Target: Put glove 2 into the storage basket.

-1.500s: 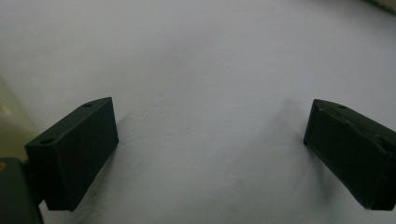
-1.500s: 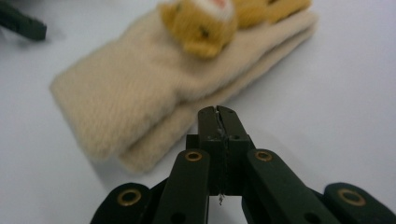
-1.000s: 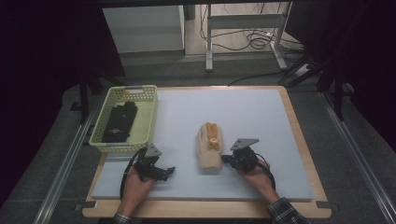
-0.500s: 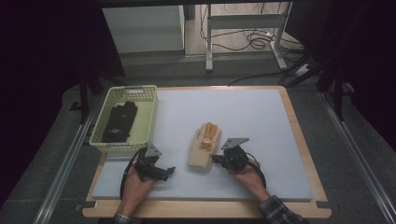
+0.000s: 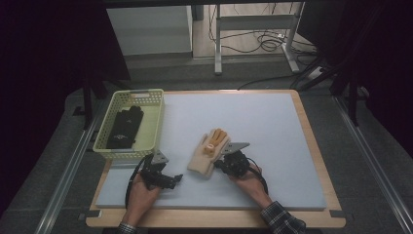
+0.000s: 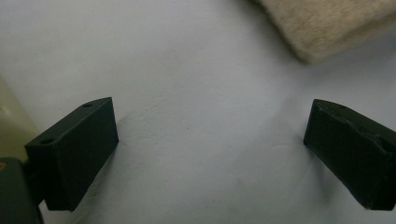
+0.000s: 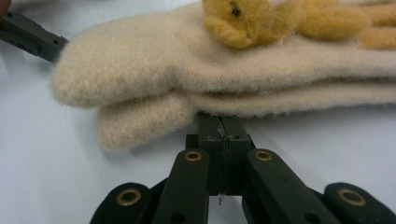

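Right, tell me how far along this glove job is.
Done: a black glove lies in the green basket. In hand: the right gripper, jaws pressed together, has its tips at the edge of the cream gloves with the bear trim, on the white mat; whether fabric is pinched is hidden. The left gripper rests open on the mat beside them. Left: probably getting the cream gloves into the basket.

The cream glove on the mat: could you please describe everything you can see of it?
The cream glove looks like fuzzy knitted wool, two layers stacked, with a tan plush bear and tan fingers on top. It lies flat on the pale blue mat, right of the basket. The right gripper, jaws shut, pushes against its thumb-side edge.
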`<state>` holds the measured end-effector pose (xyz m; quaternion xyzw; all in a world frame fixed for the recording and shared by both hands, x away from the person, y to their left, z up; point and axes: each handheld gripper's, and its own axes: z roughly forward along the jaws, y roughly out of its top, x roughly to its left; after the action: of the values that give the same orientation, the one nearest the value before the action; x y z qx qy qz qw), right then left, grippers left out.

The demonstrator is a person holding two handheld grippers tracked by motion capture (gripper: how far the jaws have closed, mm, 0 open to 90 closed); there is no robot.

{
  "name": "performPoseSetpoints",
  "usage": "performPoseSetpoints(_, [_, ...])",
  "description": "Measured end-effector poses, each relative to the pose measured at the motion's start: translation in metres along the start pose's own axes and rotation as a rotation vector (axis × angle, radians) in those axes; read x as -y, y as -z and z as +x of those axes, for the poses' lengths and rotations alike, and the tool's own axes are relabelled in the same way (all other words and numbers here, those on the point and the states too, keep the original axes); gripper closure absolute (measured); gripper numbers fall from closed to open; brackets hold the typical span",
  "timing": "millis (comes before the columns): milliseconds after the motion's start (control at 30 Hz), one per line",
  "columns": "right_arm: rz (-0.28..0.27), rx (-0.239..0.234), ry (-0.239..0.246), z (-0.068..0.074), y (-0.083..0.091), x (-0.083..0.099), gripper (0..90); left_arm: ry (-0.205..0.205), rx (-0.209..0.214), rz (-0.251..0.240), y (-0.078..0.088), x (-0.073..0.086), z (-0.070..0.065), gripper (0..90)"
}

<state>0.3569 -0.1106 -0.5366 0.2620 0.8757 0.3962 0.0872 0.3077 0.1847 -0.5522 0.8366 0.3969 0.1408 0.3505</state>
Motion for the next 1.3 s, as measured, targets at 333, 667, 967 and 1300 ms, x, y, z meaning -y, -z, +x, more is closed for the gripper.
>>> performPoseSetpoints(333, [0.001,-0.001,0.03,0.009,-0.01,-0.008,86.3,0.0,0.0,0.0,0.0,0.0,0.0,2.9])
performPoseSetpoints(667, [-0.018,0.038,0.022,-0.002,0.017,0.0,78.5,-0.002,-0.002,0.001,0.0,0.0,0.0,2.9])
performPoseSetpoints(967, [-0.044,0.112,-0.059,-0.028,0.058,0.021,58.0,-0.003,-0.003,0.003,0.0,0.0,-0.001,2.9])
performPoseSetpoints(1300, [0.005,0.239,-0.097,-0.05,0.083,0.056,27.6,-0.003,-0.002,0.006,0.0,0.0,0.0,2.9])
